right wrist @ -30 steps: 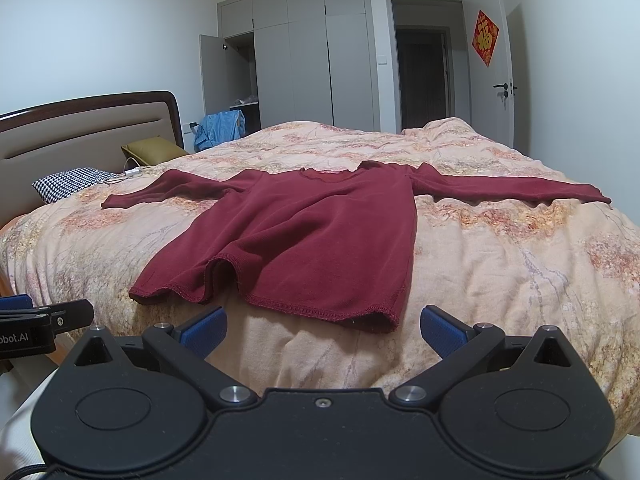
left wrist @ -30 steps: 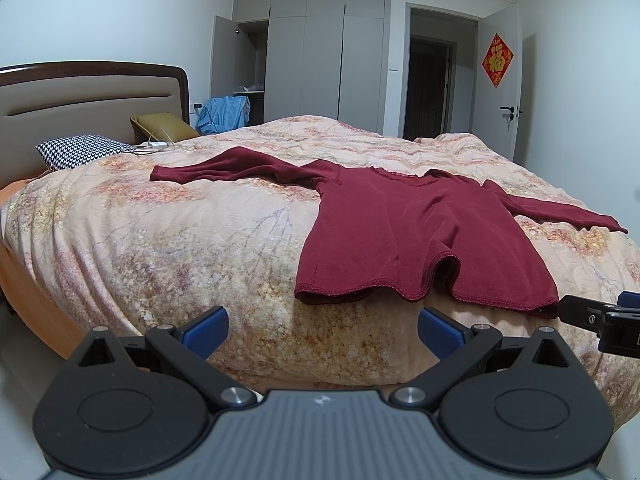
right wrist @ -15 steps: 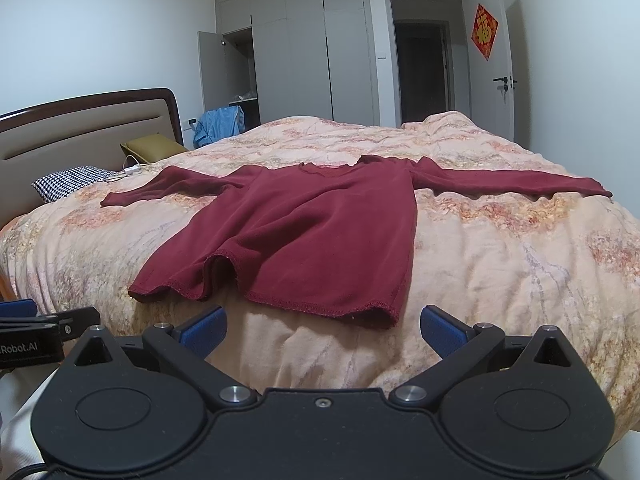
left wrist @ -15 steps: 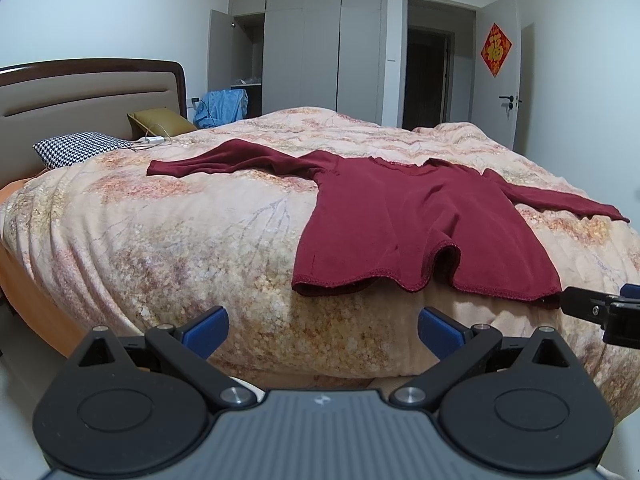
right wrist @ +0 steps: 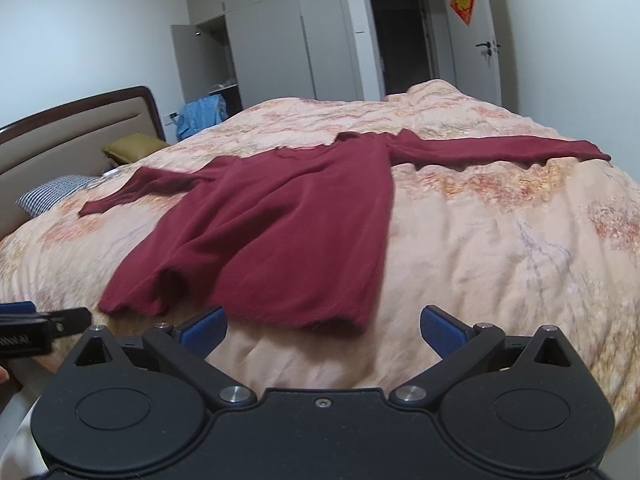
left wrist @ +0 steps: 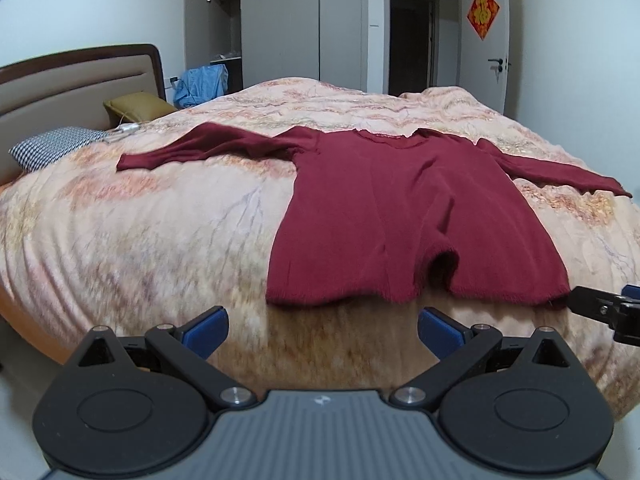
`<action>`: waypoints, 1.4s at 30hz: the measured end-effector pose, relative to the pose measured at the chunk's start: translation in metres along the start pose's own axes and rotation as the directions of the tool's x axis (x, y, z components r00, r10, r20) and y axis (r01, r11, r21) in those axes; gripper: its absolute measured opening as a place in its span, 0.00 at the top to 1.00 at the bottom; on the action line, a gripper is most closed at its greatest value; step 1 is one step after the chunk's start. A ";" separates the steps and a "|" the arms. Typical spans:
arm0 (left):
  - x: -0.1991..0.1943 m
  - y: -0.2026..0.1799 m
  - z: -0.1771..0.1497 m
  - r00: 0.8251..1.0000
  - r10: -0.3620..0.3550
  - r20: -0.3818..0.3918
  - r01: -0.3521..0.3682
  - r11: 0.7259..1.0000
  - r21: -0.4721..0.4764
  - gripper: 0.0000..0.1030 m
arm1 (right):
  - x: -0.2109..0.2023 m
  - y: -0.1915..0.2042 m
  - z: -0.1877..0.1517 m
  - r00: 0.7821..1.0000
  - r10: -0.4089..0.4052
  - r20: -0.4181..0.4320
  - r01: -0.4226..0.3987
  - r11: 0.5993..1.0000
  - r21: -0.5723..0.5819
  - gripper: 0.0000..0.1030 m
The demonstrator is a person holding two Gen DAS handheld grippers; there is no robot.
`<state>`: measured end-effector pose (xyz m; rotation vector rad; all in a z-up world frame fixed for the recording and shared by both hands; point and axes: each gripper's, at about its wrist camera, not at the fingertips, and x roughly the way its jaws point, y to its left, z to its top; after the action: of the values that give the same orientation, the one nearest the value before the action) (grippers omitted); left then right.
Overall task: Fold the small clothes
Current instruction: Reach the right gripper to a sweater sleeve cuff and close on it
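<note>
The red top (left wrist: 408, 216) lies flat on the bed (left wrist: 140, 232) at 12 o'clock, sleeves out, and the left gripper (left wrist: 322, 326) and right gripper (right wrist: 322, 326), both wide open and empty, should each pinch a hem corner.

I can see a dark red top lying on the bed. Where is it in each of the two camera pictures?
Left wrist view: the dark red top lies spread right of centre, hem nearest the camera.
Right wrist view: the dark red top lies left of centre, one sleeve reaching far right.
Shared landmark: the blue cloth beyond the headboard, by the open wardrobe.
</note>
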<state>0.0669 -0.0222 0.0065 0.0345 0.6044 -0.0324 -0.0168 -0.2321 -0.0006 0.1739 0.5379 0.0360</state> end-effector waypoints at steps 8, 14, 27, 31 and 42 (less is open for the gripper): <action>0.048 -0.028 0.083 0.998 -0.005 0.057 0.000 0.997 0.075 0.00 | 0.045 -0.084 0.054 0.992 -0.068 0.108 0.064 0.997 0.041 0.00; 0.101 -0.070 0.137 0.992 -0.085 0.091 0.074 0.990 0.116 0.00 | 0.086 -0.181 0.099 0.979 -0.137 0.148 0.126 0.989 0.082 0.00; 0.217 -0.191 0.171 0.944 -0.331 0.017 0.322 0.928 0.186 0.00 | 0.174 -0.375 0.170 0.935 -0.351 0.044 0.292 0.837 0.462 0.01; 0.237 -0.210 0.163 0.937 -0.350 -0.012 0.345 0.919 0.191 0.00 | 0.194 -0.412 0.177 0.903 -0.430 0.021 0.349 0.759 0.550 0.15; 0.267 -0.213 0.151 0.939 -0.330 -0.094 0.342 0.925 0.163 0.00 | 0.226 -0.426 0.195 0.808 -0.589 -0.025 0.525 0.701 0.483 0.87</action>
<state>0.3636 -0.2469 -0.0266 0.1045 0.6660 -0.4212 0.2721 -0.6637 -0.0242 0.4804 0.4390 -0.7154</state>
